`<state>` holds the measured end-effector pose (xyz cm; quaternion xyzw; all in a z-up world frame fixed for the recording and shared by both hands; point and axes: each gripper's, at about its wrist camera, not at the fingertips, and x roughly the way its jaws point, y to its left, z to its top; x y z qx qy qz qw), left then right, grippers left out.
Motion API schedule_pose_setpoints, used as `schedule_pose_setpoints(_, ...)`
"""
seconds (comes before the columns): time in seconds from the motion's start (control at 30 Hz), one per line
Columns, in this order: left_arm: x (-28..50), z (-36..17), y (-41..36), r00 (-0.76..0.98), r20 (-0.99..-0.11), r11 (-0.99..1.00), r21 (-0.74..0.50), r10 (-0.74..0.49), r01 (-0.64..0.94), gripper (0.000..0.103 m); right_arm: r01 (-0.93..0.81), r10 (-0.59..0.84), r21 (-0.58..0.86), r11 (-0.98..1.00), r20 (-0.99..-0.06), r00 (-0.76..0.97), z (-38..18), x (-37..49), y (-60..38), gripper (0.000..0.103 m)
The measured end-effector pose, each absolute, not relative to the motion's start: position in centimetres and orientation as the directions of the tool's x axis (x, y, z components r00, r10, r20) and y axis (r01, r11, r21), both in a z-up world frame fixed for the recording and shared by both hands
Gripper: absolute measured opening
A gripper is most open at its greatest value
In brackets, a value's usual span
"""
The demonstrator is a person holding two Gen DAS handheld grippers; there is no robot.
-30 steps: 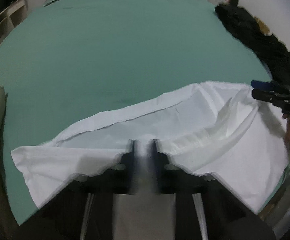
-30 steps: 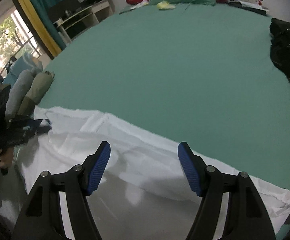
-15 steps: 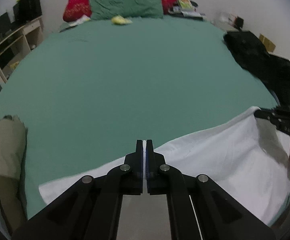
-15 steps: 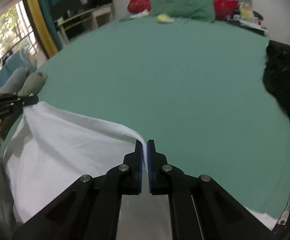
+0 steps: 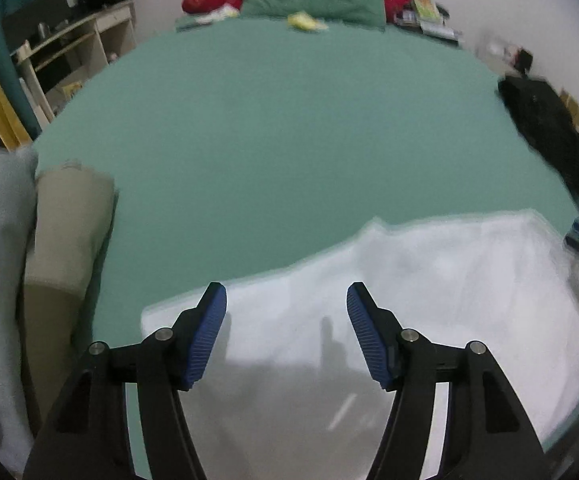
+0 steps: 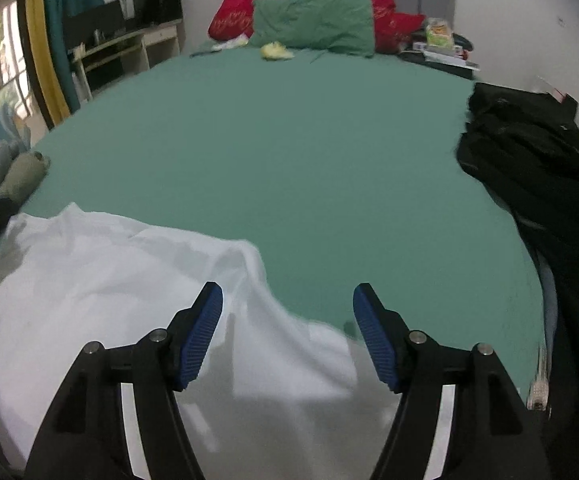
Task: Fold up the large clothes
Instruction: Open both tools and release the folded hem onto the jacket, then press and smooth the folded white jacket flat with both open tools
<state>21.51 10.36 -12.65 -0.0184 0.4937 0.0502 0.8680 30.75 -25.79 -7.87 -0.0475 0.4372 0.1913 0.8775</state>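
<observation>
A large white garment (image 5: 429, 292) lies in loose folds on the near edge of the green bed (image 5: 289, 128). It also shows in the right wrist view (image 6: 101, 276), bunched with a raised ridge near the middle. My left gripper (image 5: 286, 336) is open and empty above the garment's left part. My right gripper (image 6: 287, 336) is open and empty above the garment's right edge, where cloth meets green sheet.
Rolled beige and grey clothes (image 5: 65, 232) lie at the bed's left edge. A black garment pile (image 6: 537, 168) lies on the right side. Red and green pillows (image 6: 313, 20) sit at the head. Shelves (image 6: 121, 52) stand at the left wall.
Both grippers were shut on the white garment half a second ago and have opened, letting it go. The cloth has dropped onto the bed.
</observation>
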Motion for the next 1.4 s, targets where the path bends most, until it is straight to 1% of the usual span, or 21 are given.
schedule_pose_setpoints(0.07,20.5,-15.1,11.7,0.435,-0.896,0.991,0.03,0.084,-0.128,0.066,-0.358,0.296,0.098,0.928,-0.778,0.554,-7.7,29.0,-26.3,0.068)
schedule_pose_setpoints(0.13,20.0,-17.3,13.7,0.368,-0.921,0.975,0.05,0.129,-0.217,0.068,-0.338,0.266,0.083,0.937,-0.799,0.54,-8.7,27.9,-26.3,0.068)
schedule_pose_setpoints(0.17,19.5,-17.7,14.7,0.398,-0.911,0.969,0.011,0.112,-0.248,0.07,-0.325,0.242,0.071,0.943,-0.816,0.525,-9.6,28.1,-26.4,0.068)
schedule_pose_setpoints(0.2,19.3,-17.6,15.0,0.417,-0.903,0.968,-0.001,0.108,-0.251,0.07,-0.306,0.212,0.056,0.95,-0.835,0.507,-10.5,28.0,-26.7,0.068)
schedule_pose_setpoints(0.27,19.1,-17.4,15.2,0.416,-0.895,0.962,0.045,0.158,-0.27,0.07,-0.258,0.164,0.04,0.965,-0.861,0.482,-11.7,28.5,-28.0,0.068)
schedule_pose_setpoints(0.33,18.6,-17.0,15.7,0.4,-0.884,0.939,0.112,0.243,-0.324,0.07,-0.205,0.166,0.069,0.976,-0.847,0.505,-11.1,28.4,-29.7,0.068)
schedule_pose_setpoints(0.37,18.4,-16.8,16.1,0.396,-0.879,0.931,0.127,0.266,-0.343,0.07,-0.172,0.13,0.043,0.984,-0.835,0.534,-10.4,28.1,-30.6,0.068)
schedule_pose_setpoints(0.43,17.5,-15.7,16.4,0.432,-0.867,0.931,0.088,0.247,-0.355,0.07,-0.13,0.094,0.022,0.991,-0.812,0.576,-9.1,27.1,-32.3,0.068)
schedule_pose_setpoints(0.5,16.0,-14.1,16.1,0.505,-0.838,0.941,0.027,0.206,-0.339,0.07,-0.085,0.109,0.072,0.994,-0.794,0.597,-7.9,25.8,-34.0,0.068)
schedule_pose_setpoints(0.6,13.2,-12.2,14.3,0.589,-0.792,0.956,-0.023,0.161,-0.292,0.07,-0.05,0.143,0.144,0.988,-0.766,0.626,-6.7,22.7,-35.7,0.068)
schedule_pose_setpoints(0.67,12.0,-12.3,12.7,0.596,-0.796,0.968,-0.059,0.101,-0.243,0.07,-0.058,0.164,0.162,0.985,-0.778,0.606,-7.0,21.2,-35.6,0.068)
schedule_pose_setpoints(0.73,11.1,-13.8,11.7,0.546,-0.836,0.976,-0.067,0.058,-0.207,0.07,-0.07,0.187,0.178,0.982,-0.817,0.545,-8.2,20.2,-35.2,0.068)
schedule_pose_setpoints(0.8,10.4,-16.2,11.1,0.461,-0.883,0.973,-0.025,0.086,-0.23,0.07,-0.054,0.139,0.129,0.99,-0.871,0.471,-10.2,19.5,-35.1,0.068)
schedule_pose_setpoints(0.9,9.2,-16.3,11.6,0.477,-0.87,0.967,-0.003,0.124,-0.256,0.07,-0.024,0.075,0.072,0.997,-0.875,0.479,-10.8,19.0,-35.6,0.068)
schedule_pose_setpoints(0.97,9.0,-16.2,12.4,0.466,-0.876,0.96,-0.013,0.125,-0.281,0.07,0.024,0.042,0.06,0.998,-0.878,0.478,-10.5,18.3,-36.4,0.068)
schedule_pose_setpoints(1.0,8.9,-16.1,12.6,0.462,-0.878,0.958,-0.014,0.125,-0.286,0.071,0.045,0.041,0.07,0.996,-0.879,0.474,-10.4,17.8,-36.9,0.068)
schedule_pose_setpoints(1.1,7.9,-15.6,11.9,0.479,-0.868,0.955,-0.024,0.127,-0.297,0.071,0.078,0.109,0.167,0.983,-0.866,0.487,-9.9,16.5,-38.3,0.068)
schedule_pose_setpoints(1.13,7.2,-15.7,12.2,0.491,-0.863,0.953,-0.042,0.117,-0.3,0.071,0.079,0.144,0.216,0.973,-0.839,0.524,-9.1,16.7,-38.8,0.068)
schedule_pose_setpoints(1.17,6.3,-15.6,12.5,0.501,-0.858,0.95,-0.054,0.113,-0.306,0.071,0.076,0.147,0.226,0.971,-0.82,0.553,-8.3,16.6,-39.2,0.068)
schedule_pose_setpoints(1.27,5.7,-15.0,14.0,0.534,-0.838,0.945,-0.072,0.117,-0.319,0.071,0.049,0.126,0.194,0.98,-0.786,0.605,-6.8,19.2,-39.9,0.068)
schedule_pose_setpoints(1.4,6.0,-14.6,14.1,0.574,-0.808,0.94,-0.081,0.133,-0.332,0.071,-0.011,0.104,0.12,0.993,-0.803,0.587,-6.9,25.0,-39.8,0.068)
